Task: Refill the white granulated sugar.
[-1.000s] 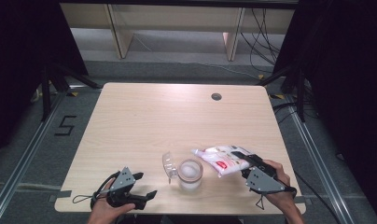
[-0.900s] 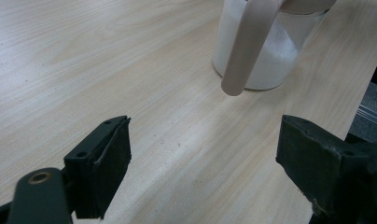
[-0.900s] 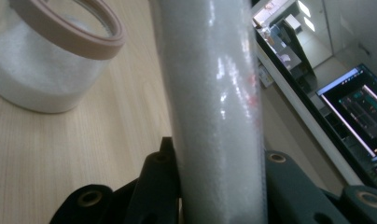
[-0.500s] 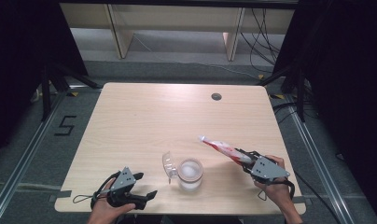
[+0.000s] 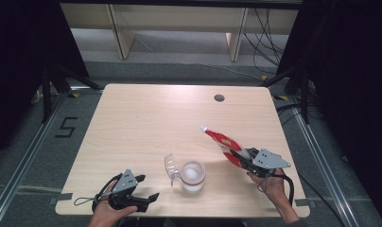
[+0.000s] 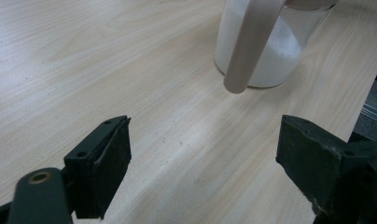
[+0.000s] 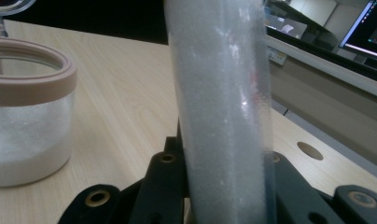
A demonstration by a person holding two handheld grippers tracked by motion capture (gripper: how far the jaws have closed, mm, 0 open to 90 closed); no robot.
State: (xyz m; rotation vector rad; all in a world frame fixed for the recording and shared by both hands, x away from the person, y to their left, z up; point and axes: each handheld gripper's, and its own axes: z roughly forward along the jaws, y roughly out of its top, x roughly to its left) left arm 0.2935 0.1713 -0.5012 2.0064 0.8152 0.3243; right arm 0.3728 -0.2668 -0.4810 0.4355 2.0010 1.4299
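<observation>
Both right gripper (image 5: pixel 240 157) fingers pinch the bag (image 5: pixel 222 142); left gripper (image 5: pixel 143 188) gapes.

Overhead light falls evenly on the table (image 5: pixel 146 118); its surroundings stay dark. Short soft shadows lie under my left gripper (image 5: pixel 144 189) and the jar (image 5: pixel 193 176). In my right gripper view the bag (image 7: pixel 224 107) is close and blurred, possibly out of focus, with small glints.

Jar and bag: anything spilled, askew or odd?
No spill shows on the table. The jar stands upright, its hinged lid flipped open to one side. The red-and-white bag is clamped in the right gripper and held tilted, its far end up, away from the jar. Nothing looks damaged.
</observation>
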